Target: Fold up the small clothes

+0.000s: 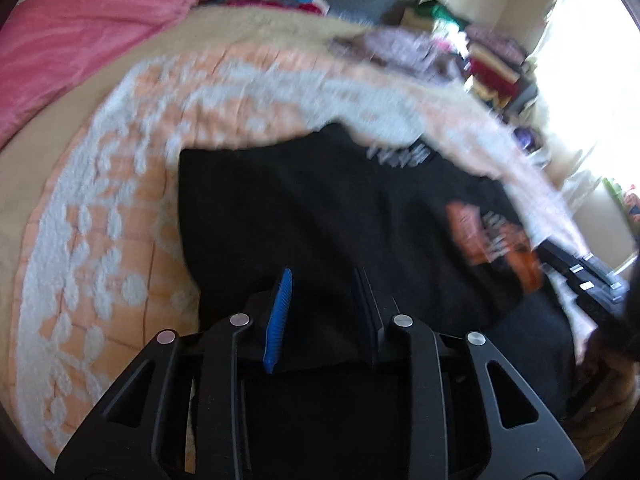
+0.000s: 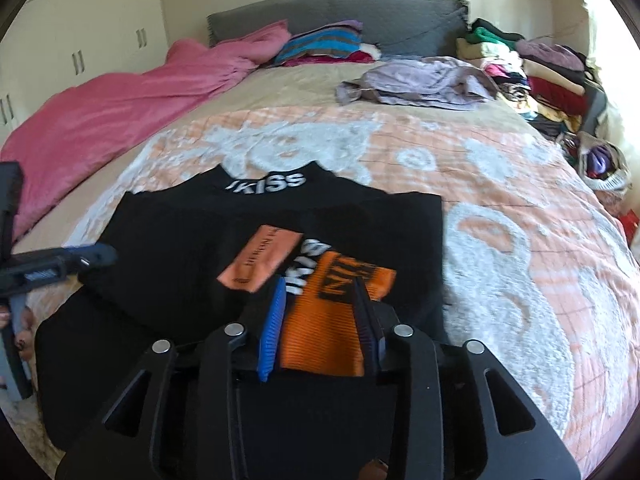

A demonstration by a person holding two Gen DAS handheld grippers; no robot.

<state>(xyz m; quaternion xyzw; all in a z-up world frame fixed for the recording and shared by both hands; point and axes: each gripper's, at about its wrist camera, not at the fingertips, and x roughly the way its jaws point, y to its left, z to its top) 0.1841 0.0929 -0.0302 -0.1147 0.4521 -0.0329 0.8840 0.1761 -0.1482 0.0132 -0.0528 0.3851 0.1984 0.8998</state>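
Observation:
A small black garment [image 2: 180, 248] with white lettering and orange patches lies partly folded on the bed. It also shows in the left wrist view [image 1: 320, 208], blurred. My left gripper [image 1: 324, 276] is open just above the garment's near black edge, with cloth between and below its fingers. My right gripper [image 2: 320, 284] is open over the orange patch [image 2: 328, 320] at the near right part of the garment. The left gripper also shows at the left edge of the right wrist view [image 2: 80, 260].
The bed carries an orange and white patterned blanket [image 2: 500, 208]. A pink duvet [image 2: 120, 108] lies at the left. A crumpled lilac cloth [image 2: 420, 80] and stacks of folded clothes [image 2: 540, 76] sit at the far right. A grey headboard [image 2: 360, 12] stands behind.

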